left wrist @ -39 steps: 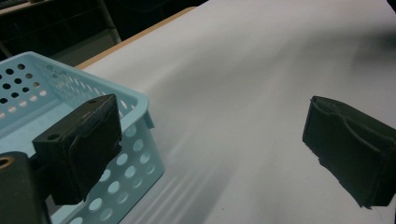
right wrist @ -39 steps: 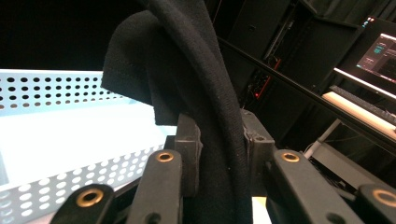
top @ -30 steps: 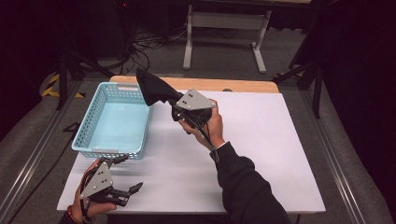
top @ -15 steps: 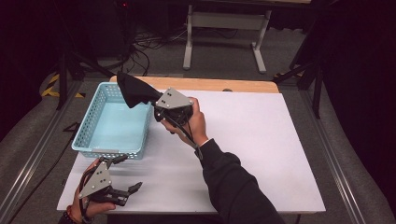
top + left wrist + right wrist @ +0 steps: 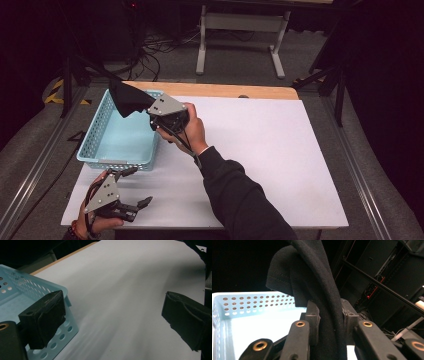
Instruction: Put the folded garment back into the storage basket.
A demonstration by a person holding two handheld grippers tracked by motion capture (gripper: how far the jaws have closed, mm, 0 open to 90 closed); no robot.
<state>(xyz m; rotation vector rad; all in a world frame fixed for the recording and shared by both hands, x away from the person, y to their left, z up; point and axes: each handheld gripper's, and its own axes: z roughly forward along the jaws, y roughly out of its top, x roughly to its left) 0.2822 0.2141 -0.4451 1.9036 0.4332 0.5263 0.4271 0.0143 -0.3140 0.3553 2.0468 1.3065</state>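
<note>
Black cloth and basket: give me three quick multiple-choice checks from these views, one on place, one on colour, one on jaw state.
1. Where is the black cloth?
A. Flat on the white table top
B. Held up over the far end of the basket
C. On the floor beside the table

2. What colour is the basket?
A. Light blue
B. Red
C. Yellow

3. How do the jaws of the left gripper stand?
A. Shut on the cloth
B. Shut on the basket rim
C. Open, with nothing between them

Answers:
1 B: the high view shows the cloth in the right gripper above the basket's far end.
2 A: its perforated walls show pale blue in all three views.
3 C: the left gripper view shows bare white table between its spread jaws.
</note>
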